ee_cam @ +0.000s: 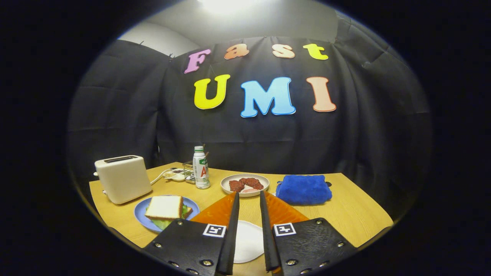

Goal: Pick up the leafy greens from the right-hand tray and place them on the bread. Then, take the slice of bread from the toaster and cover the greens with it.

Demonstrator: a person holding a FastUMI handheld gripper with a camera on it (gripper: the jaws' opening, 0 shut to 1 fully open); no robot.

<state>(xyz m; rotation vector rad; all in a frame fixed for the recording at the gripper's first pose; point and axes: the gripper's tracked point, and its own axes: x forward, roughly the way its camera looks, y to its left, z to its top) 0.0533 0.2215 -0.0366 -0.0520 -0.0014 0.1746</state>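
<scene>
On the blue plate (140, 212), left of my fingers, a slice of bread (165, 207) lies on top of leafy greens (163, 223), whose edges stick out from under it. The cream toaster (122, 178) stands behind the plate at the table's left end, and no bread rises from its slot. My gripper (249, 193) is open and holds nothing. It hangs over the orange tray (284, 212). A small white dish (248, 241) lies on that tray below the fingers.
Just beyond the fingertips a white plate (226, 184) holds pieces of red meat. A folded blue cloth (303, 189) lies to its right. A white bottle (201, 168) and a power strip (174, 175) stand near the back of the wooden table (353, 214).
</scene>
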